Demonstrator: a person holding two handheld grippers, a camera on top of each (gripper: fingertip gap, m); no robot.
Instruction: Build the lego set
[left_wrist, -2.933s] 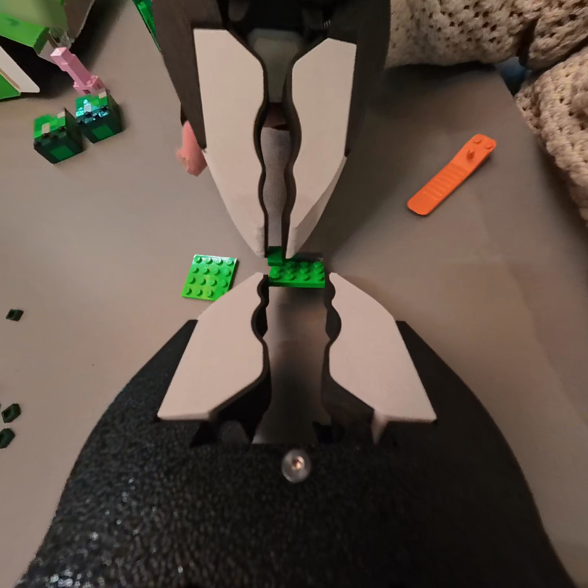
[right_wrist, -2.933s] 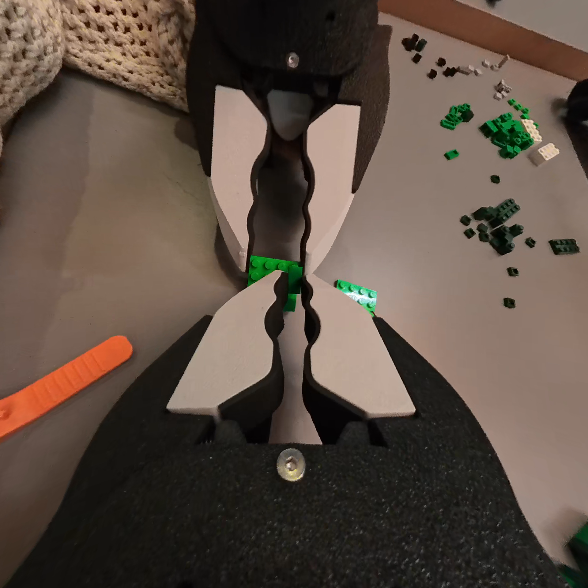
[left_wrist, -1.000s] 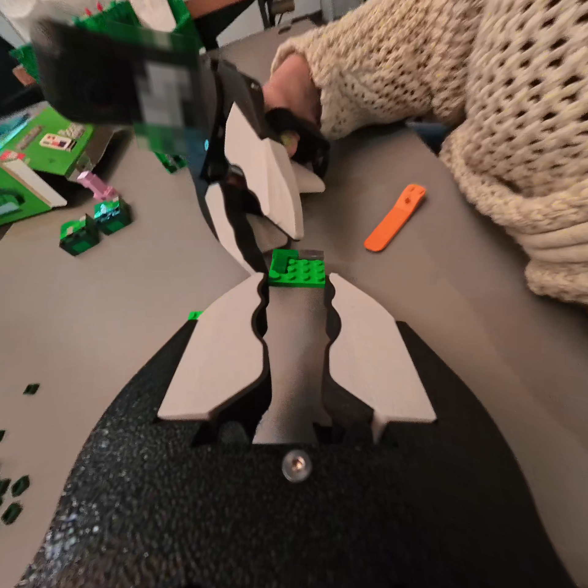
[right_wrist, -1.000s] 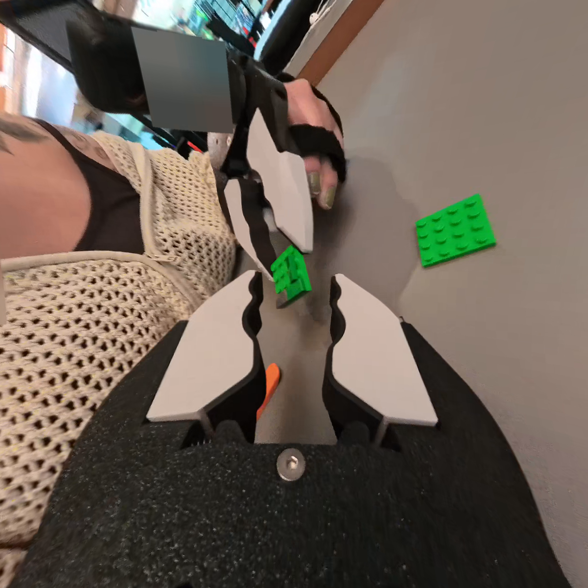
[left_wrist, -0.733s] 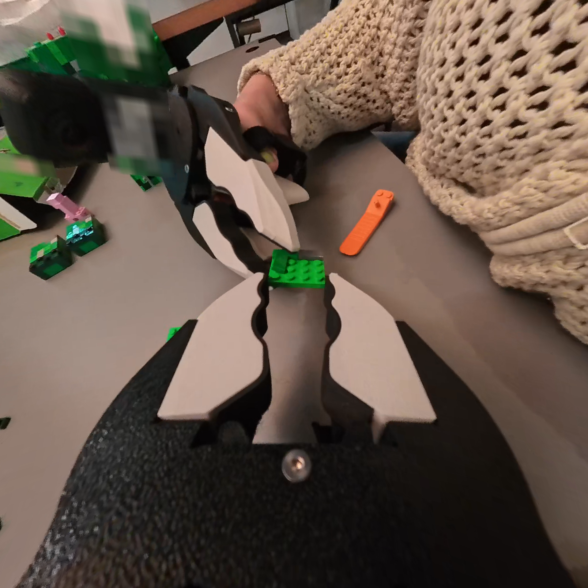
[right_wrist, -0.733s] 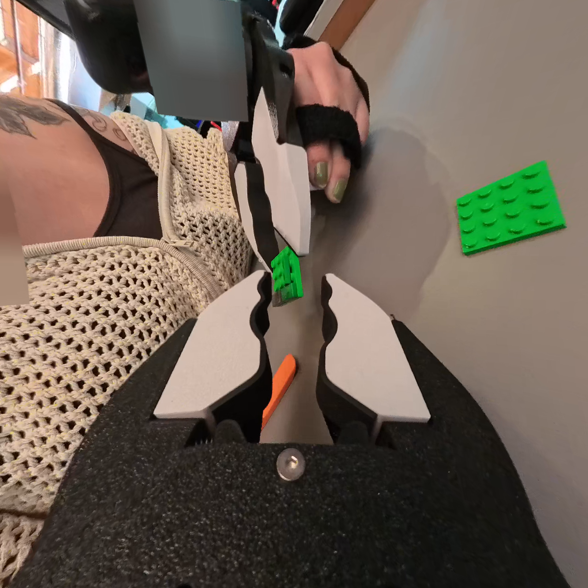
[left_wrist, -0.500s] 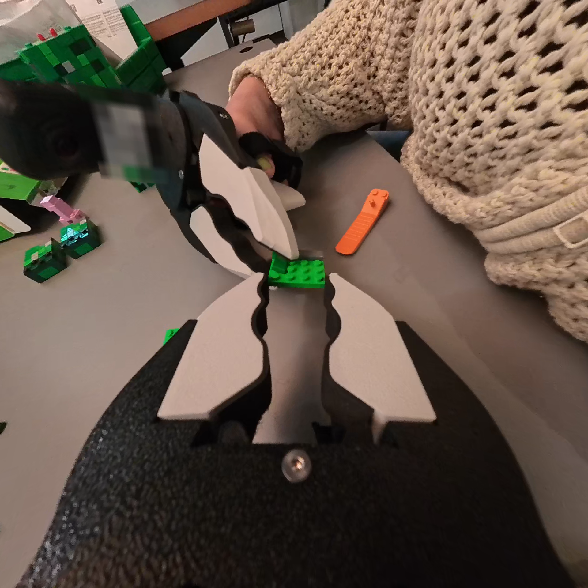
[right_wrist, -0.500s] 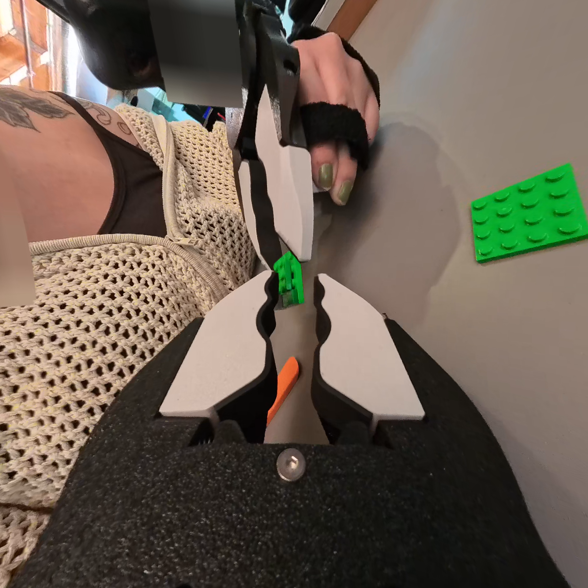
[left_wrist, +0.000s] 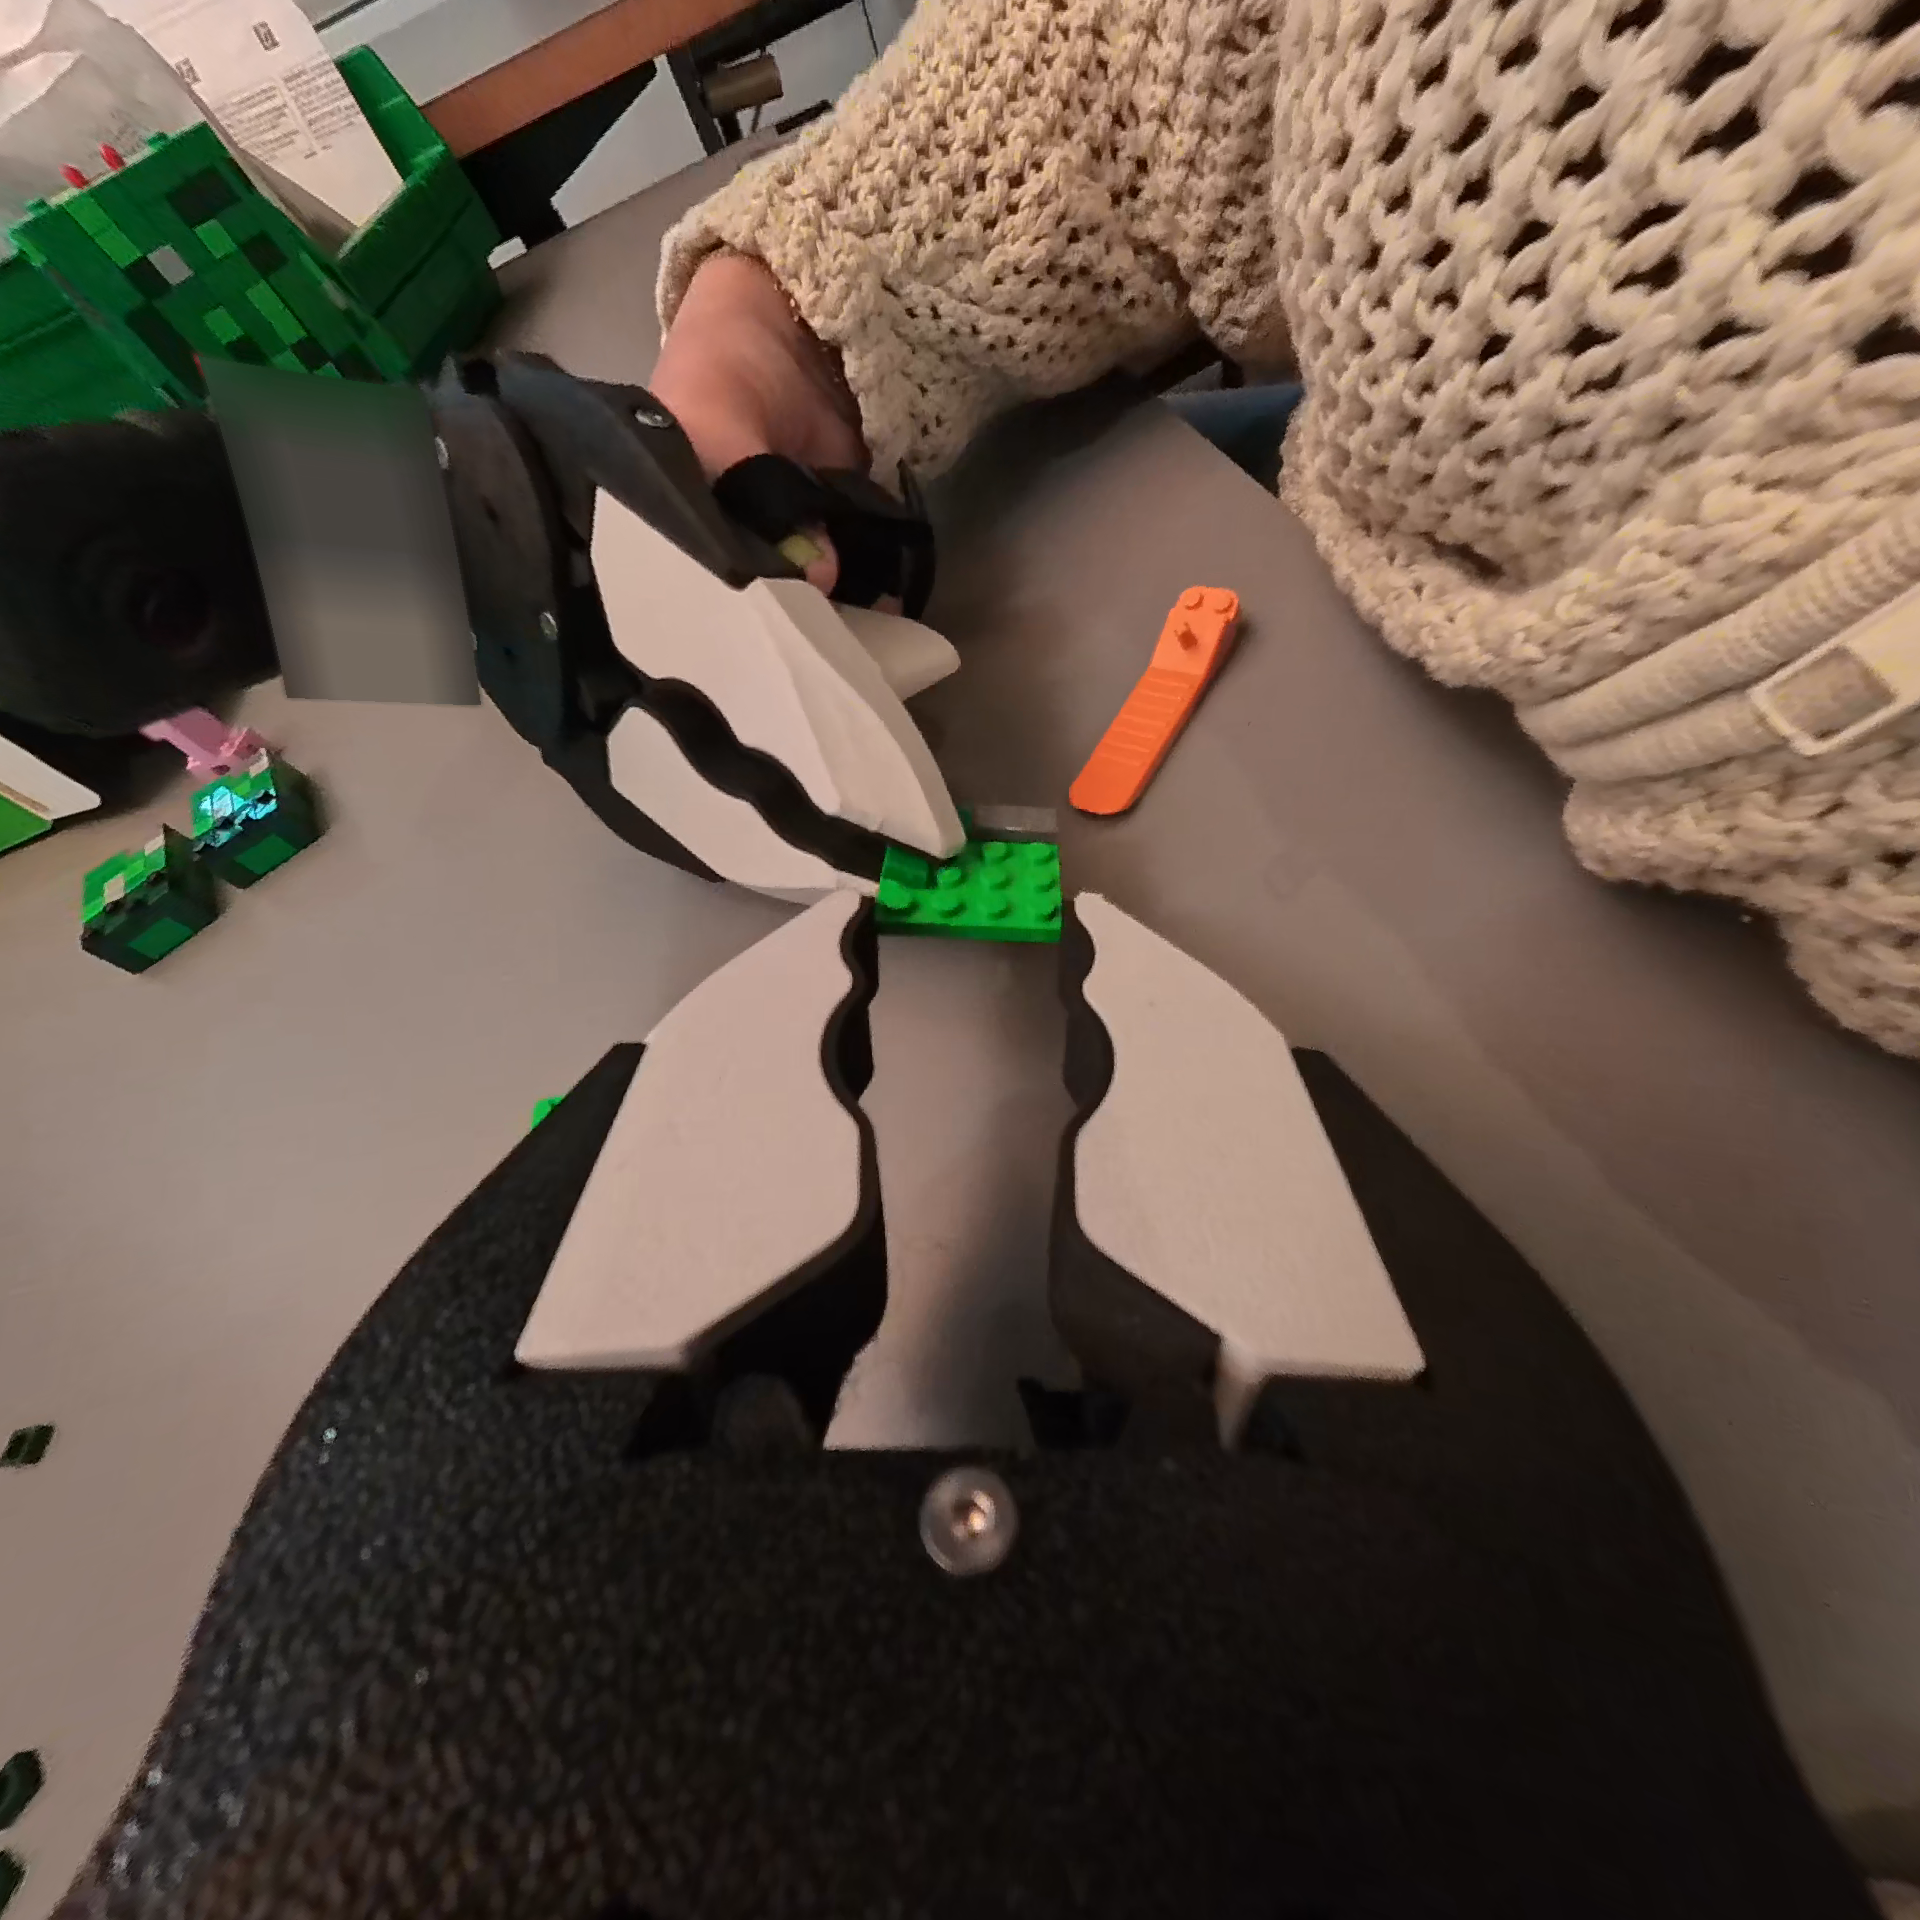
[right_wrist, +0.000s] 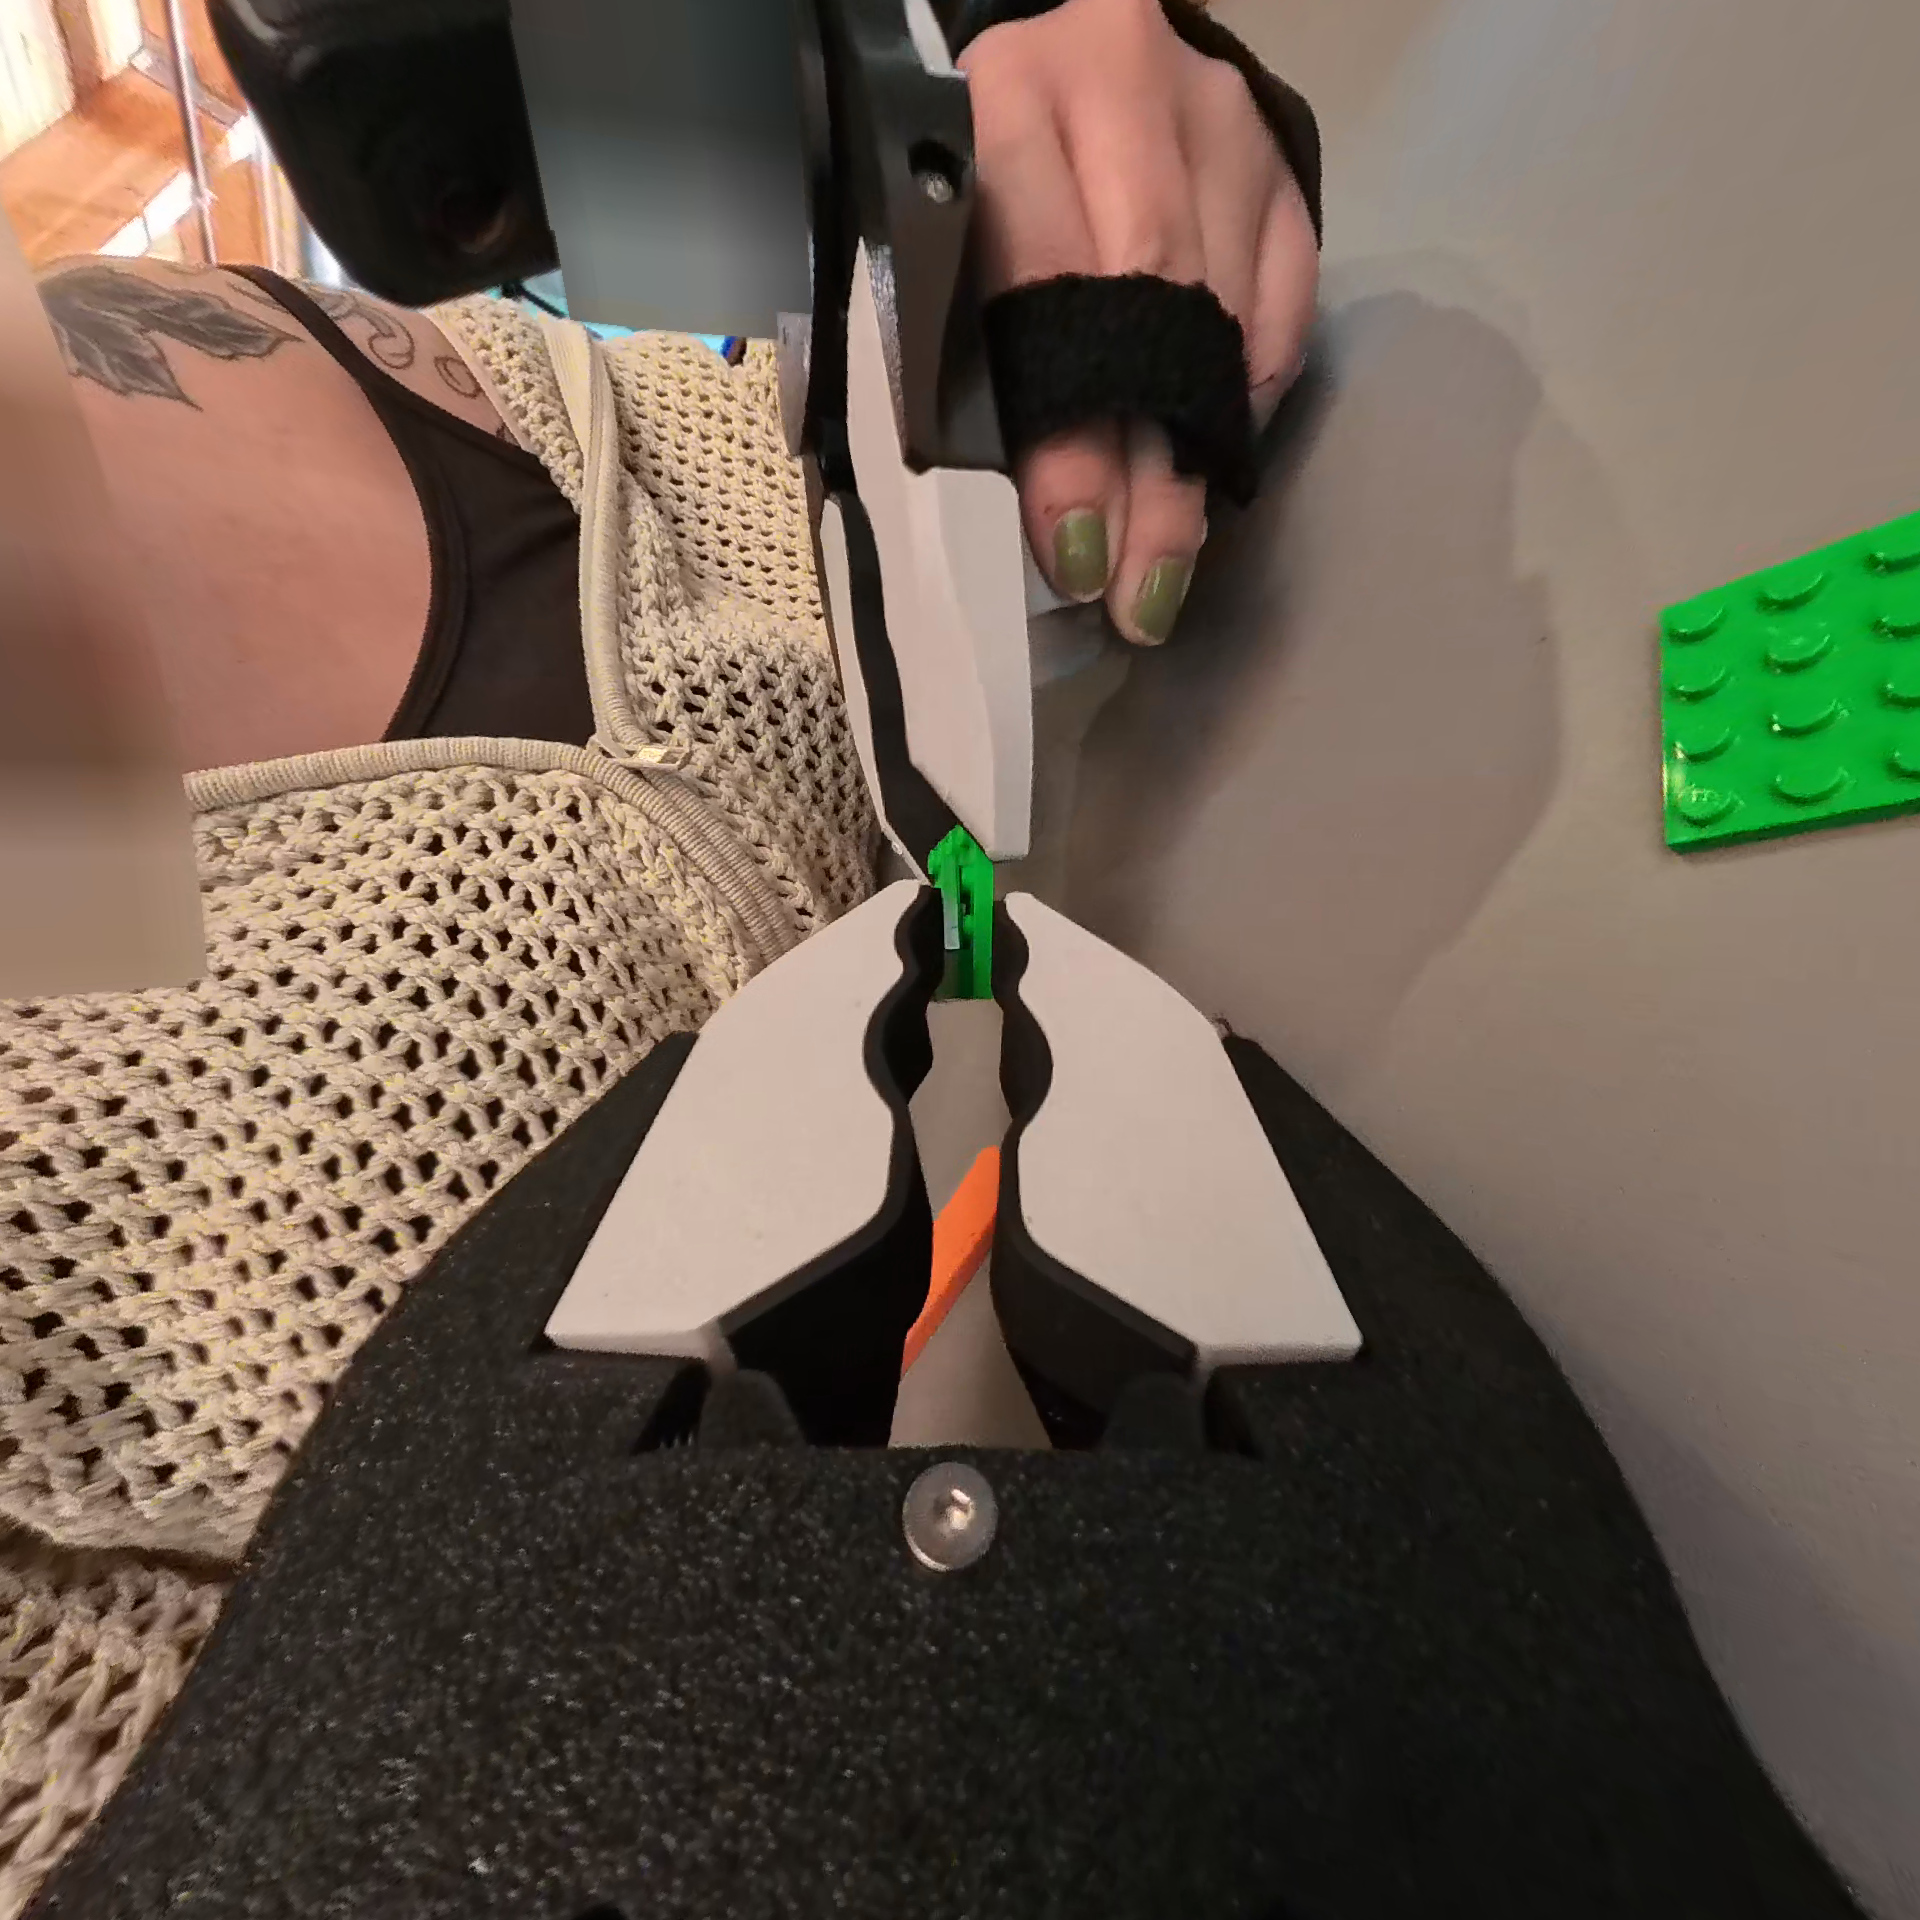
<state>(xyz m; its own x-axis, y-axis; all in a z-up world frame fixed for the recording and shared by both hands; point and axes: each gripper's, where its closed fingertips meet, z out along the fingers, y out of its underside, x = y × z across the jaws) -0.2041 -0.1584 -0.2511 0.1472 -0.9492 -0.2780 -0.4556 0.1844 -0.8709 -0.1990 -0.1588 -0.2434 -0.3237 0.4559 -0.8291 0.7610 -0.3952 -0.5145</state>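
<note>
While the left gripper (left_wrist: 968, 914) clamps the small bright green studded plate assembly (left_wrist: 971, 891) by its ends above the bench middle, the right gripper (right_wrist: 961, 914) closes across its faces, so uneven pressure could twist it loose. The matte grey bench (left_wrist: 312, 1039) also carries an orange brick separator (left_wrist: 1158, 717), a loose green plate (right_wrist: 1808, 696) and a green blocky model (left_wrist: 208, 281) toward its far edge.

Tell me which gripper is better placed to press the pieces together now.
Right. The right gripper already closes across the small green plate, while the left gripper holds that plate by its edges and only steadies it.
</note>
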